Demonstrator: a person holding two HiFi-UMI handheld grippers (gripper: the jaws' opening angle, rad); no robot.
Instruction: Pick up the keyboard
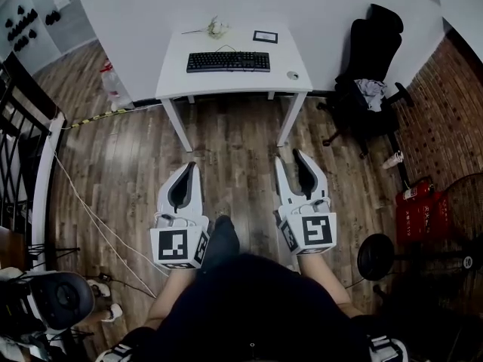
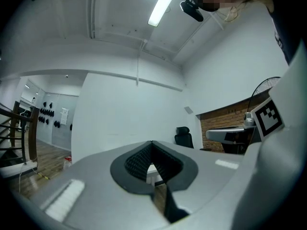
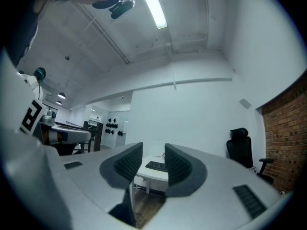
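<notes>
A black keyboard (image 1: 229, 61) lies in the middle of a small white table (image 1: 226, 90) against the far wall. Both grippers hang over the wooden floor well short of the table, pointing toward it. My left gripper (image 1: 194, 166) is shut with nothing in it; in the left gripper view its jaws (image 2: 152, 143) meet at the tips. My right gripper (image 1: 288, 157) stands open and empty. Through the gap of the right gripper (image 3: 153, 150) I see the keyboard (image 3: 156, 166) far ahead on the table.
A mouse (image 1: 293, 75), a small framed card (image 1: 265, 37) and a tangle of cable (image 1: 216, 27) share the table. A black office chair (image 1: 370, 74) stands to its right, a red crate (image 1: 419, 210) and a fan base (image 1: 375, 256) nearer. A stair railing (image 1: 23, 119) runs along the left.
</notes>
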